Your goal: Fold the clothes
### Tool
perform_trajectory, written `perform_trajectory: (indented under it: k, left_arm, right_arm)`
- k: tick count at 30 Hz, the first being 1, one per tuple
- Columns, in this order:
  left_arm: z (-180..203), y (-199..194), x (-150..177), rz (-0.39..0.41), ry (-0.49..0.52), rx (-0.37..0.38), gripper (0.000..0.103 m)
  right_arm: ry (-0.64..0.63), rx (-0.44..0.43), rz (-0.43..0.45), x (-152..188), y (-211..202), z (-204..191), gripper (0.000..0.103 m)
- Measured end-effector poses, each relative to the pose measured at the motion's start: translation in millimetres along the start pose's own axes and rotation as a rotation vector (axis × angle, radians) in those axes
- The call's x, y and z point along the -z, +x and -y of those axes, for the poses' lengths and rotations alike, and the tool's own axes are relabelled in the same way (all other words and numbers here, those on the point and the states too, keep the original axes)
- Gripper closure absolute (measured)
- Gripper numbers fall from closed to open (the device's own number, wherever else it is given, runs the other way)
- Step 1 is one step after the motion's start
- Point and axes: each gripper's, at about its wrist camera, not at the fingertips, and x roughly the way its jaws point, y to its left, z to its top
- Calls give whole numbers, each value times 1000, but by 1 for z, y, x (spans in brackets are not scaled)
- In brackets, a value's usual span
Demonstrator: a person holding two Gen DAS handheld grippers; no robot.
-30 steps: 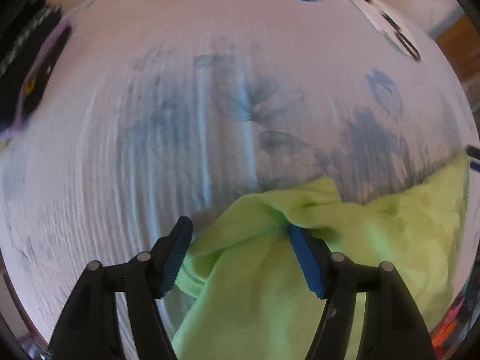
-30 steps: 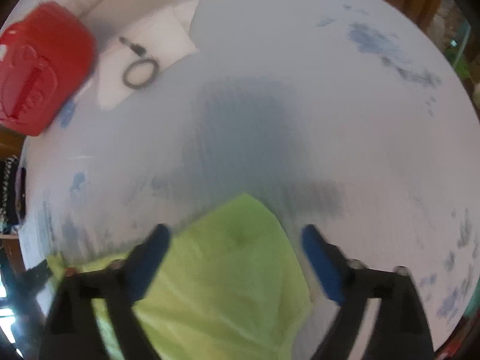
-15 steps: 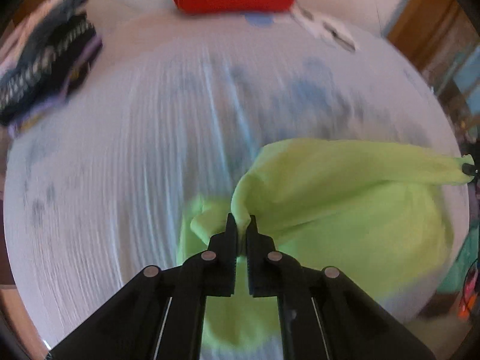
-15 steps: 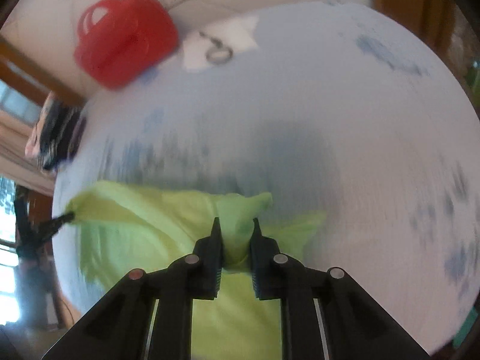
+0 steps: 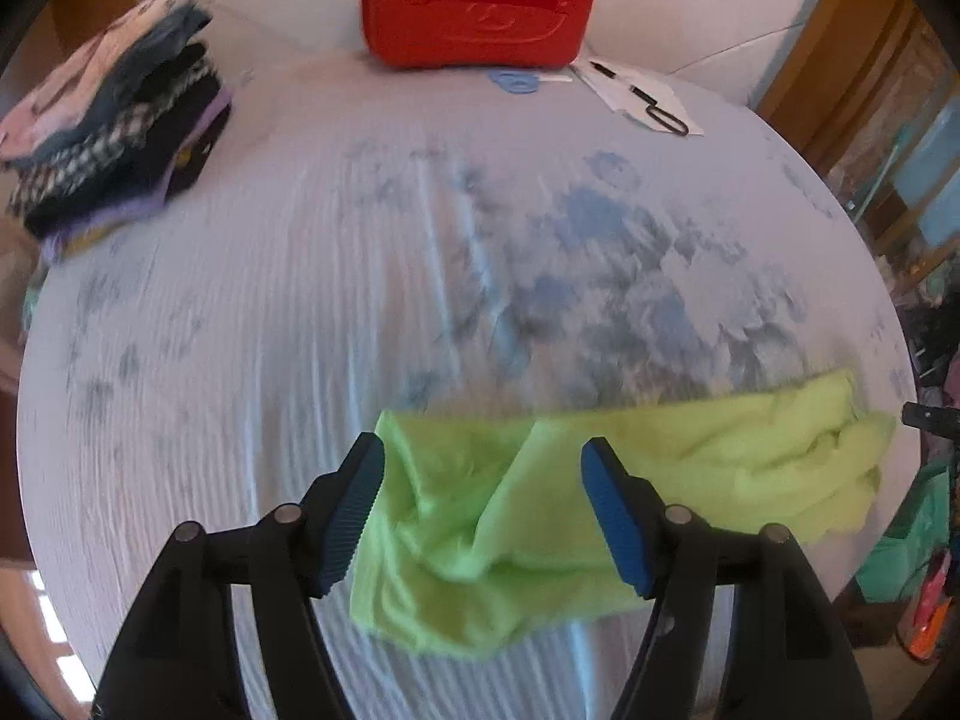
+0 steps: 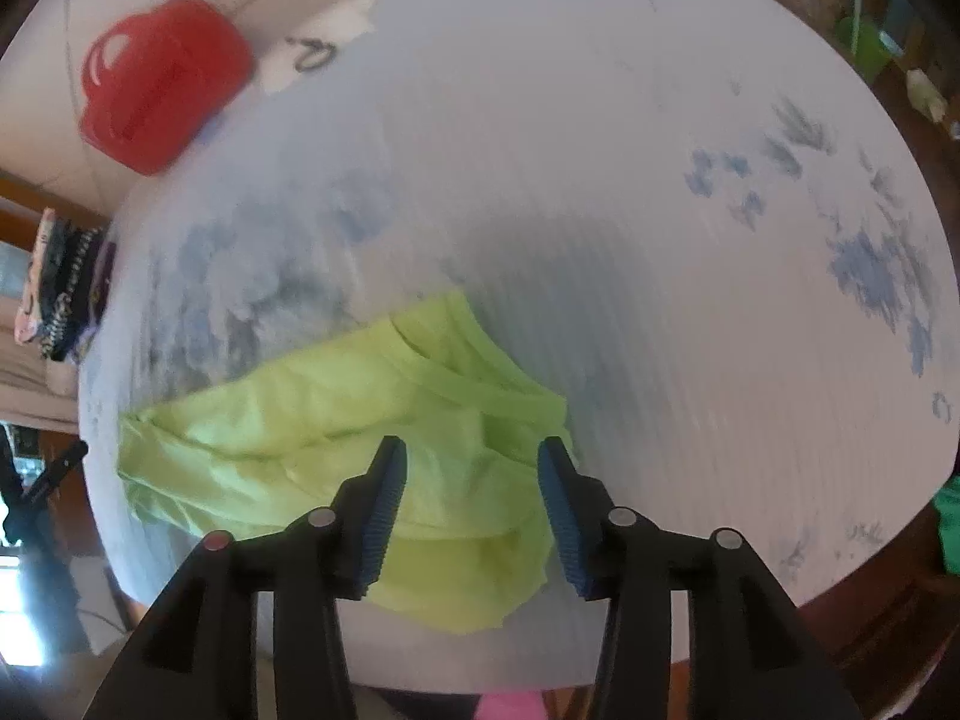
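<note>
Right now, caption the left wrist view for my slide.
Left gripper jaws opening above crumpled lime-green cloth garment on round pale-blue patterned tablecloth.

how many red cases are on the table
1. The red case stands at the far edge of the table, beside the stack of folded clothes and the paper with scissors. Others may lie outside view.

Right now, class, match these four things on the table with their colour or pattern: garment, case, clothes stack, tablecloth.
Things:
1. garment
2. case
3. clothes stack
4. tablecloth

Descriptions:
A. red
B. pale with blue blotches
C. lime green
D. mixed dark and checked layers

Pairs: 1-C, 2-A, 3-D, 4-B
</note>
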Motion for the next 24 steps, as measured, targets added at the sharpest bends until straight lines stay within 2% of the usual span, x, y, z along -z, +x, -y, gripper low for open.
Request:
perform_trajectory:
  k: [5,9,13,14,15,16,17,18,19,20,22,24]
  left_arm:
    - [21,46,-7,-96,26,0,36]
    - [33,64,4,-150,55,2,36]
    - [33,84,13,-198,54,-45,37]
    - [33,87,15,-207,52,-46,42]
    - [33,89,17,-215,51,-46,51]
    - [36,87,18,-211,59,-38,68]
    - [38,84,19,-205,67,-29,80]
    - [41,79,19,-196,72,-33,95]
    - [43,74,19,-187,77,-38,95]
    - [46,65,17,-161,87,-40,96]
    - [46,43,8,-95,86,-37,96]
    - [43,18,-10,-5,84,-51,96]
  right_arm:
    - [4,-4,3,4,7,-5,32]
    - [5,-15,-5,11,9,-3,32]
    - [19,-28,-11,11,16,1,31]
    - [14,-28,-14,10,21,-2,31]
    - [6,-27,-18,9,26,-4,31]
    - [-1,-27,-22,8,32,-7,32]
    - [-21,-16,-43,9,39,-11,32]
    - [-43,-3,-67,10,47,-16,51]
    - [-71,12,-88,11,53,-22,87]
    - [-100,25,-95,12,55,-28,92]
    - [-141,20,-51,6,43,-40,92]
    - [-186,0,48,-13,17,-55,92]
